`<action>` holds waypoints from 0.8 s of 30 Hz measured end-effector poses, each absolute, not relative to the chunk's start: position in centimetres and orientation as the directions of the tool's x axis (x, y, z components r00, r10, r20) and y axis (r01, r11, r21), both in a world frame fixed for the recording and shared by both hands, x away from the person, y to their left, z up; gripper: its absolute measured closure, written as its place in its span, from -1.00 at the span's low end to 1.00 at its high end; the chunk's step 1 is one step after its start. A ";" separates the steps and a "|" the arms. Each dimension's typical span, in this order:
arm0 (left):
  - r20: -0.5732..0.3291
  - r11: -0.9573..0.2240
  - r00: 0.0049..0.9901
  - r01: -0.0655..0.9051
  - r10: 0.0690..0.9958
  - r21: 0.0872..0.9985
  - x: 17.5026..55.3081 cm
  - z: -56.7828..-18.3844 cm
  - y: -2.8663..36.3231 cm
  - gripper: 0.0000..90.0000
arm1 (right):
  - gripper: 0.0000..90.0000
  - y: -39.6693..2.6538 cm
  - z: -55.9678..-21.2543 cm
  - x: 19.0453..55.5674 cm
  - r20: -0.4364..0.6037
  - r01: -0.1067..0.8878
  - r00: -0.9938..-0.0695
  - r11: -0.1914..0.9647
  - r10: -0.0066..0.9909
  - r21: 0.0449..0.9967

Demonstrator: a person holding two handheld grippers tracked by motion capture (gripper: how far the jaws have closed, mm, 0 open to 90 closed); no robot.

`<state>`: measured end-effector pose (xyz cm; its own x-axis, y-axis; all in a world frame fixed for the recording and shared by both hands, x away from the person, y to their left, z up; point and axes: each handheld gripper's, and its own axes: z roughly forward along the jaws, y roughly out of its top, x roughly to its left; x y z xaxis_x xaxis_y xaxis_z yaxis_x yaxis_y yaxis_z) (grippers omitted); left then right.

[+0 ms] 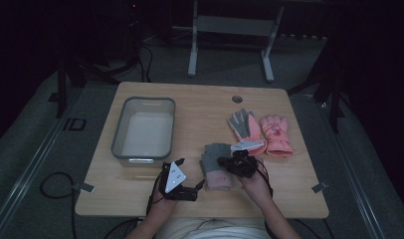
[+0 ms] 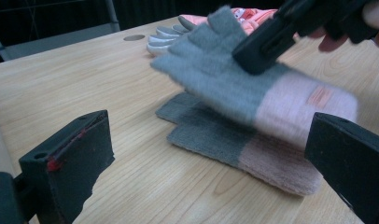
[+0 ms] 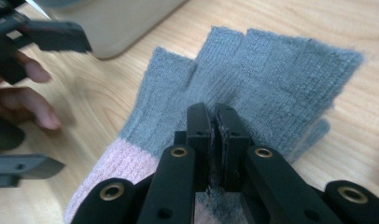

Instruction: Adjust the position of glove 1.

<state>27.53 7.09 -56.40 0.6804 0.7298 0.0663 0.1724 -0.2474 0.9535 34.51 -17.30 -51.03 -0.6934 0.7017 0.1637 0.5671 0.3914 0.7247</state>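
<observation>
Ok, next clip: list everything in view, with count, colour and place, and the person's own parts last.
Table: one, light wood, centre.
Bin: one, grey, nothing in it, table's left part.
Knit gloves: two, grey with pink cuffs; upper glove lifted off the lower glove, near edge.
Padded gloves: two, pink, one grey-palmed, right part.
Metal frame: one, pale, floor behind.
Left gripper: black, open, beside the knit gloves.
Right gripper: black, shut on the upper glove.
</observation>
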 end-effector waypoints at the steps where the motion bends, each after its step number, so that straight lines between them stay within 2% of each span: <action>1: 0.068 -0.250 0.681 0.172 0.729 0.953 27.5 -56.4 7.1 -0.98 | 0.91 -17.2 -51.3 34.6 0.170 0.573 -0.692 0.391 0.701 0.721; 14: 0.081 -0.268 0.685 0.171 0.724 0.948 27.5 -56.4 6.9 -0.98 | 0.89 -16.8 -53.5 35.1 0.174 0.607 -0.668 0.396 0.723 0.689; 20: 0.101 -0.312 0.680 0.196 0.726 0.929 27.7 -56.3 6.6 -0.98 | 0.86 -16.8 -54.1 35.0 0.178 0.618 -0.656 0.386 0.733 0.685; 24: 0.093 -0.288 0.637 0.210 0.765 0.934 27.7 -56.3 6.4 -0.98 | 0.81 -16.7 -54.3 34.9 0.174 0.614 -0.653 0.381 0.737 0.691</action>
